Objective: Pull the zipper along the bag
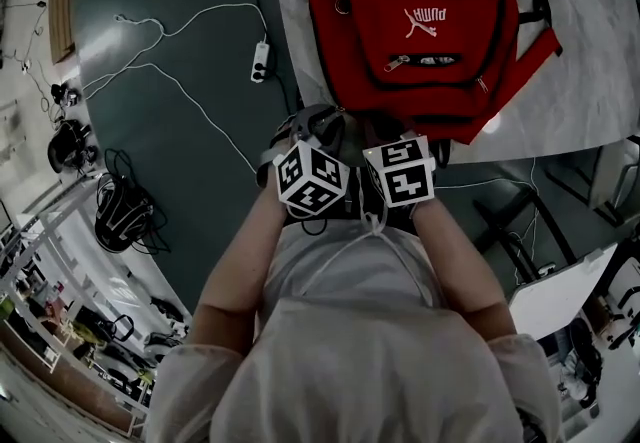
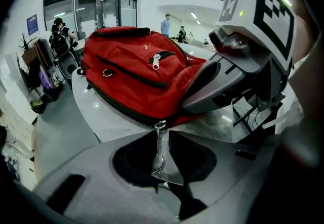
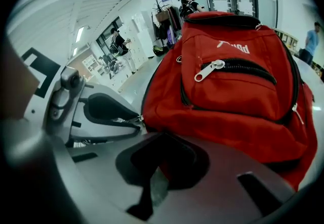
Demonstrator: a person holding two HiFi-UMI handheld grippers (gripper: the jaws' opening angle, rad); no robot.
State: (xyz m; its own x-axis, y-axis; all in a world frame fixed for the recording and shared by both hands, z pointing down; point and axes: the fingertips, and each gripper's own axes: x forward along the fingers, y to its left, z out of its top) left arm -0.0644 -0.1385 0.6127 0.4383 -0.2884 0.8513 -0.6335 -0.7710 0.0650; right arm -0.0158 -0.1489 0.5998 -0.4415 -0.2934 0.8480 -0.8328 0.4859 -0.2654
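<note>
A red backpack point(image 1: 420, 21) lies on a white table point(image 1: 590, 81), its bottom edge toward me. Both grippers meet at that edge. My left gripper point(image 1: 312, 131) has the metal zipper pull point(image 2: 159, 142) of the bag's lower zipper standing between its jaws, which are open, with a gap to the right of the pull. The backpack point(image 2: 136, 71) fills the middle of the left gripper view. My right gripper point(image 1: 400, 139) is shut on a fold of red fabric at the backpack's point(image 3: 233, 96) bottom edge. It shows as the right gripper point(image 2: 215, 84) beside the left one.
A white power strip point(image 1: 260, 61) with cables lies on the dark floor left of the table. Black bags point(image 1: 120, 211) sit further left by shelving. A chair point(image 1: 555, 296) stands at the right. People point(image 2: 59, 31) stand far off by glass doors.
</note>
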